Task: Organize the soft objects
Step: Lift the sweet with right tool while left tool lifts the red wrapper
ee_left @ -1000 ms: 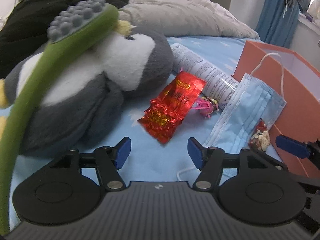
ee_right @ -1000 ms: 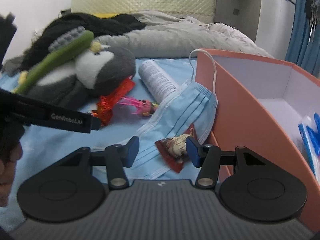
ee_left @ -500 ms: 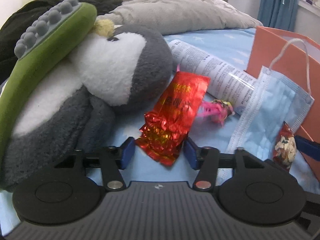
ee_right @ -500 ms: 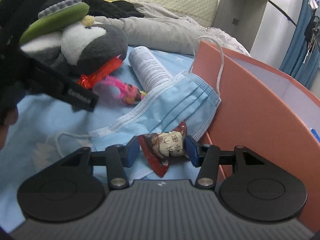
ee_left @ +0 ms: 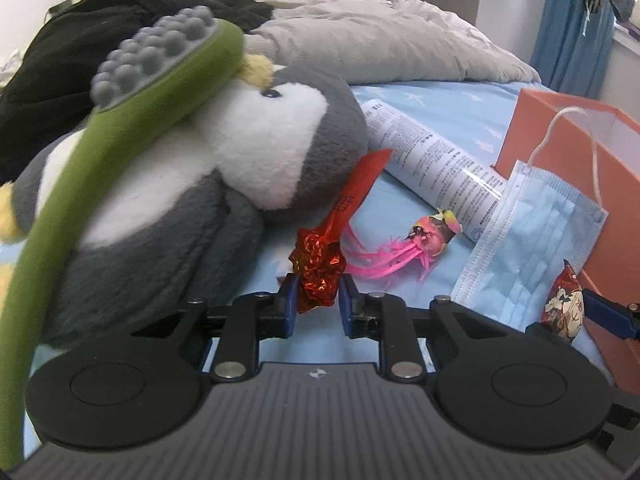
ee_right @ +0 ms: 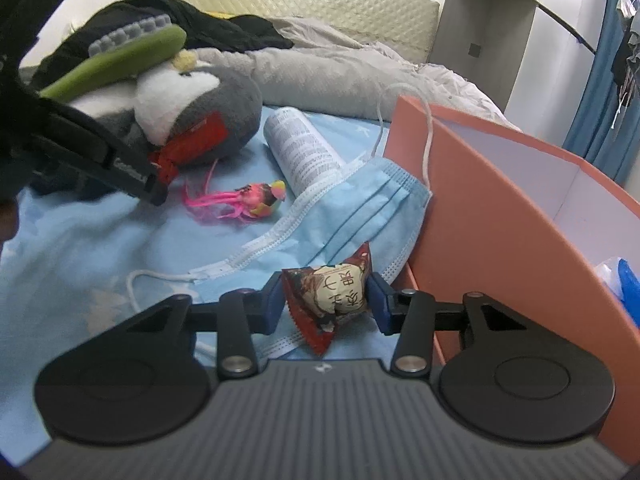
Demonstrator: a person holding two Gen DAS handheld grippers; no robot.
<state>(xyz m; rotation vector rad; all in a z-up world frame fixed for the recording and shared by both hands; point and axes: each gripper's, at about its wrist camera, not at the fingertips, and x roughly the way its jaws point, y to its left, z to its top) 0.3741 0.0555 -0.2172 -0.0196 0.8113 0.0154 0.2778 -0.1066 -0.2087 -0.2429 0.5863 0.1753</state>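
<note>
My left gripper is shut on a red foil packet, crumpled between the blue pads and lifted next to the grey penguin plush. My right gripper is shut on a small snack packet with printed characters, just above the blue face mask. The snack packet also shows in the left wrist view. The left gripper and red packet show in the right wrist view.
An orange box stands open at the right, with blue items inside. A pink feathered toy, a printed white tube and a green massage brush on the plush lie on the blue sheet. A grey duvet lies behind.
Both grippers have closed: the left on the red foil packet, which is now crumpled and raised, the right on the snack packet, which it has lifted off the mask.
</note>
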